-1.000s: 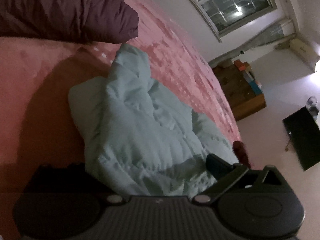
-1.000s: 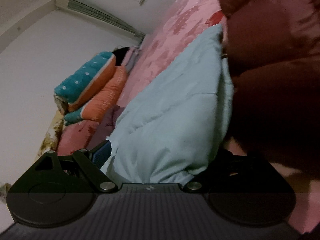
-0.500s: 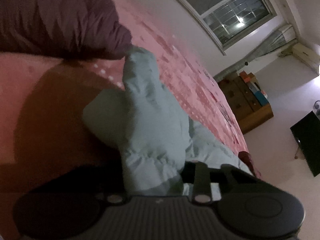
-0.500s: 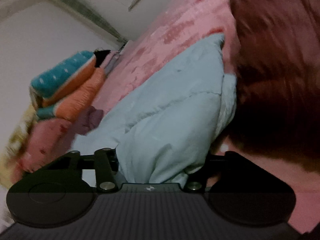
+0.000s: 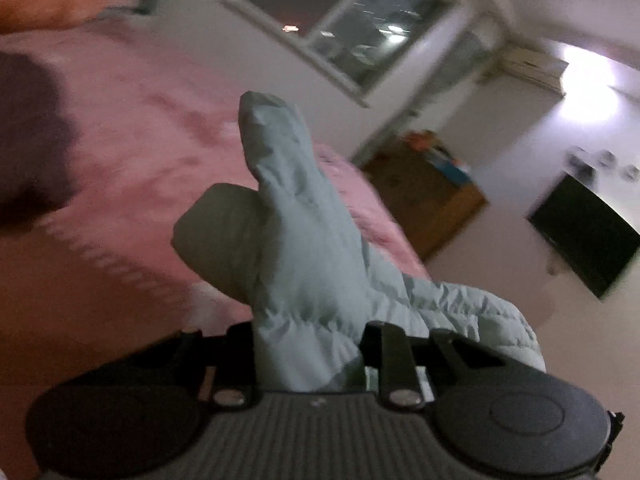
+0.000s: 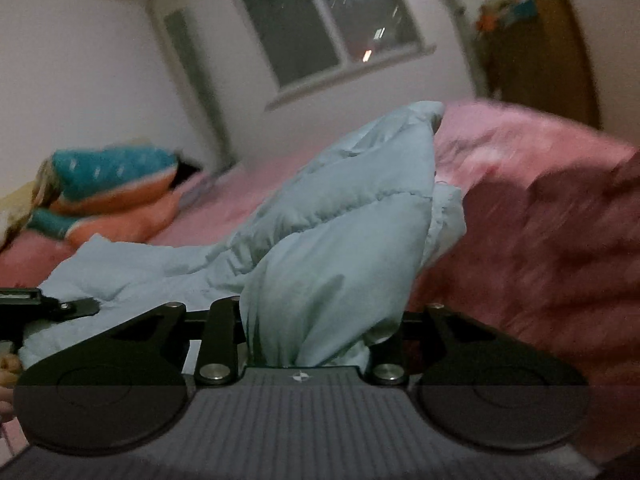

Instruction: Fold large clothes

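Both tongs grip the pale blue jacket above a pink bed.

The left tongs [image 5: 310, 354] are clamped on a bunched part of the jacket [image 5: 304, 240], which rises as a puffy column in front of them, with more of it draped to the right over the bed [image 5: 120, 152]. The right tongs [image 6: 316, 336] pinch another quilted fold of the jacket [image 6: 340, 232]; the rest trails left and lies on the bed [image 6: 500, 148]. A dark red quilt [image 6: 540, 248] lies just right of that fold. Folded teal and orange blankets [image 6: 108, 188] sit at the far left. A window [image 5: 344, 20] and a wooden cabinet [image 5: 428, 192] stand beyond; both views are motion-blurred.
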